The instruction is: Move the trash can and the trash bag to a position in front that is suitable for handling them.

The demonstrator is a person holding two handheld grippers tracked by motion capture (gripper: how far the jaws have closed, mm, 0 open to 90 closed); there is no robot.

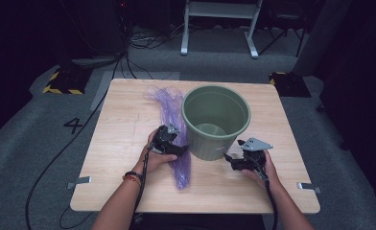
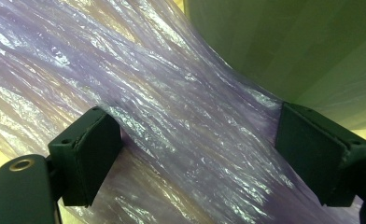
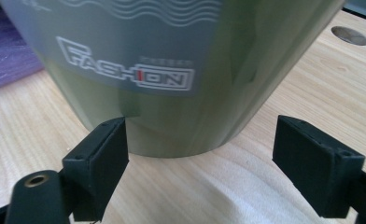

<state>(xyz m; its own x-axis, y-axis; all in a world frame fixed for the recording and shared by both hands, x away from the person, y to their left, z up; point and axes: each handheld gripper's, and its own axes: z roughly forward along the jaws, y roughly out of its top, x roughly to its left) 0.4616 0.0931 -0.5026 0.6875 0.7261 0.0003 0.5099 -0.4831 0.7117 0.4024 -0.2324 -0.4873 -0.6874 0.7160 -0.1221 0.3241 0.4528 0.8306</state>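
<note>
Step in hand looks like grabbing the purple plastic bag (image 1: 171, 129) to line the green bin (image 1: 217, 120).

Left gripper (image 1: 172, 143) sits over the bag's lower part, at about 8 o'clock off the bin. Its jaws stand apart, straddling the film, pads not pressing on it. Right gripper (image 1: 235, 160) is at about 5 o'clock off the bin, low by its base, jaws also apart, nothing between them.

The bag lies flat on the table (image 1: 123, 143), just beside the bin's left wall and touching it near the base. It is bunched into 1 long strip, long axis roughly 12 to 6 o'clock, far end fanned toward 11 o'clock.

To do it well: close the left jaws across the strip, not along it. Catch all the layers. Steady the bin with the right before lifting.
</note>
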